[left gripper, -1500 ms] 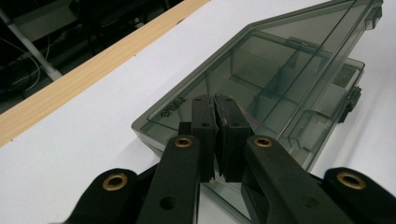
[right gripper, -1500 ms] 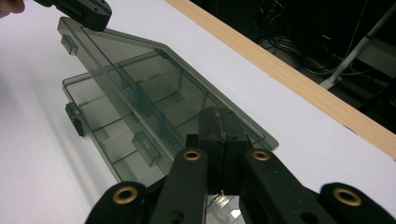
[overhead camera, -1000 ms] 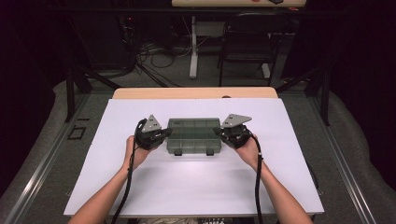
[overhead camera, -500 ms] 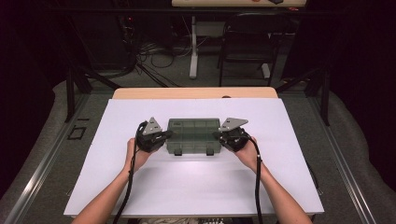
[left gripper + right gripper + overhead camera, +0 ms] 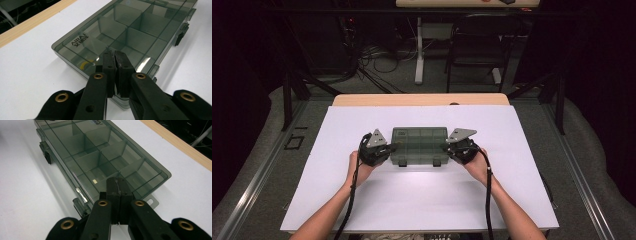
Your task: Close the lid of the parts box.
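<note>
The left gripper (image 5: 115,56) has its jaws pressed together with nothing between them, and its tips rest over the near short end of the box (image 5: 130,32), which fills the upper middle of the left gripper view. The right gripper (image 5: 117,182) is closed in the same way, also empty, with its tips at the opposite short end of the box (image 5: 100,157). In the high view the left gripper (image 5: 384,150) and the right gripper (image 5: 452,148) stand at the two ends of the smoky plastic box (image 5: 419,145), a little below the middle of the frame, on the white table cover (image 5: 422,200). The lid looks shut, and two dark latches (image 5: 46,151) sit on the long side that faces the person.

The main risk, I think, is sliding. The box is light and smooth, so if one gripper pushes harder than the other, the box may turn or slip away over the cover. Closed tips also give a poor hold: they can slide off the glossy lid (image 5: 100,35) or up over its edge. If the aim is to open a latch, a push from the wrong angle could tip the box instead.
</note>
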Demonstrator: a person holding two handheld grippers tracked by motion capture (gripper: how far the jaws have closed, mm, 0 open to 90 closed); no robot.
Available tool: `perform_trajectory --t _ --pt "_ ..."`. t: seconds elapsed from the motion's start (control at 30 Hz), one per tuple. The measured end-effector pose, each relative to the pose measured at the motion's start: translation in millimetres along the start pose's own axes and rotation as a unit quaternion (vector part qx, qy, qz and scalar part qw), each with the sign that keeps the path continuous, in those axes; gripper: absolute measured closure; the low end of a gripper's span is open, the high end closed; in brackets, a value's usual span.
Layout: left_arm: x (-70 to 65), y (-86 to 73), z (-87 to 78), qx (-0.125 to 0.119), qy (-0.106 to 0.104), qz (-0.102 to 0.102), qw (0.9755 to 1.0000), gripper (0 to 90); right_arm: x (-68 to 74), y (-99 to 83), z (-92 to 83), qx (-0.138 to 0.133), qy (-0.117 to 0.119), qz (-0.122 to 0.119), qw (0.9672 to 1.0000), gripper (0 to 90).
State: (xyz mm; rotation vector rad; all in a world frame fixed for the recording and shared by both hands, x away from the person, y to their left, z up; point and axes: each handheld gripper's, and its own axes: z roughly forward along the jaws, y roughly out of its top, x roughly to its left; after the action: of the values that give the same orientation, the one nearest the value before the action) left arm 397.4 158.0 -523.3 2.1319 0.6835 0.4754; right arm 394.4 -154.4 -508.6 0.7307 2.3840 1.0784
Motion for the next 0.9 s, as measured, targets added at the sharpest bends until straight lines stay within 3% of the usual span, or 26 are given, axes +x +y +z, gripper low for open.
perform_trajectory --t 0.37,0.53,0.57,0.6,0.7,0.77,0.9 --pt "1.1 -3.8 1.5 0.002 -0.008 -0.004 1.0000 86.8 0.7 -3.3 6.6 0.022 0.006 0.004 0.9997 90.0" --pt "-2.7 -4.5 2.1 0.001 -0.001 -0.001 1.0000 89.8 0.9 -2.1 6.8 0.030 0.006 0.011 0.9995 90.0" --pt "-3.5 -4.2 3.6 0.016 -0.004 -0.001 0.9999 90.0 0.9 -1.7 6.9 0.033 0.006 0.010 0.9994 90.0" --pt "-5.0 -5.7 4.9 0.013 -0.003 -0.002 0.9999 90.0 1.5 -2.1 9.3 0.051 0.007 0.008 0.9987 90.0" --pt "-8.3 -3.9 3.8 0.022 0.006 0.007 0.9997 90.0 2.2 -1.6 10.7 0.050 0.008 0.009 0.9987 90.0" --pt "-7.5 -4.8 4.0 0.018 0.004 0.001 0.9998 90.0 5.5 0.3 11.8 0.052 0.003 -0.001 0.9986 90.0" --pt "-5.8 -6.6 3.2 0.013 -0.002 -0.006 0.9999 89.6 0.3 -2.7 12.3 0.039 0.019 0.016 0.9989 90.0"
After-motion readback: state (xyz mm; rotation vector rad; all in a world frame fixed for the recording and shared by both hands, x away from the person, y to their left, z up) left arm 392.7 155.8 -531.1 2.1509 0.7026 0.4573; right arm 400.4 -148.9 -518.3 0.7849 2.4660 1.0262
